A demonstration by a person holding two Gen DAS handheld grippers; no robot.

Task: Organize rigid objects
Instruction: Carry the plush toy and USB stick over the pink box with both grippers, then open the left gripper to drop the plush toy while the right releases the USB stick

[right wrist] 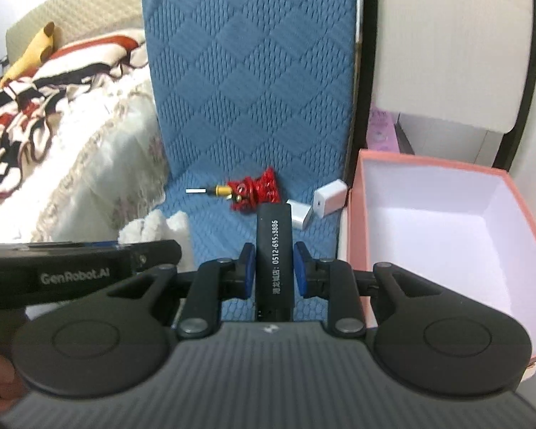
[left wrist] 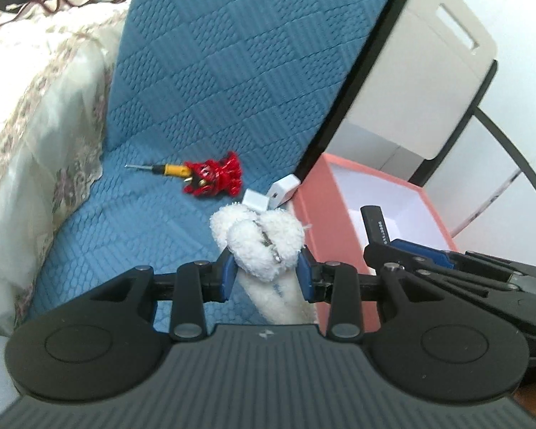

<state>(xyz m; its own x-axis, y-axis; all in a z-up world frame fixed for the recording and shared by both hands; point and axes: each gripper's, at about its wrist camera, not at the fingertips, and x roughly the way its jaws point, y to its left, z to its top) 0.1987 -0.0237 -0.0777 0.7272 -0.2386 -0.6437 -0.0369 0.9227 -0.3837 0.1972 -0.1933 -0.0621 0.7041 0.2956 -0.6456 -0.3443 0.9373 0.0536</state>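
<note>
Left tool (left wrist: 266, 271): blue pads pressed against a white fluffy toy (left wrist: 264, 239), held above the blue quilted sofa cover (left wrist: 203, 71). Right tool (right wrist: 273, 268): pads clamped on a black bar (right wrist: 273, 250) printed with white digits, its tip pointing forward. On the cover lie a red figurine (right wrist: 255, 195) touching a yellow-handled screwdriver (right wrist: 214, 190), and two white blocks (right wrist: 321, 202) just beside the pink box (right wrist: 357, 214), whose white interior shows nothing inside.
</note>
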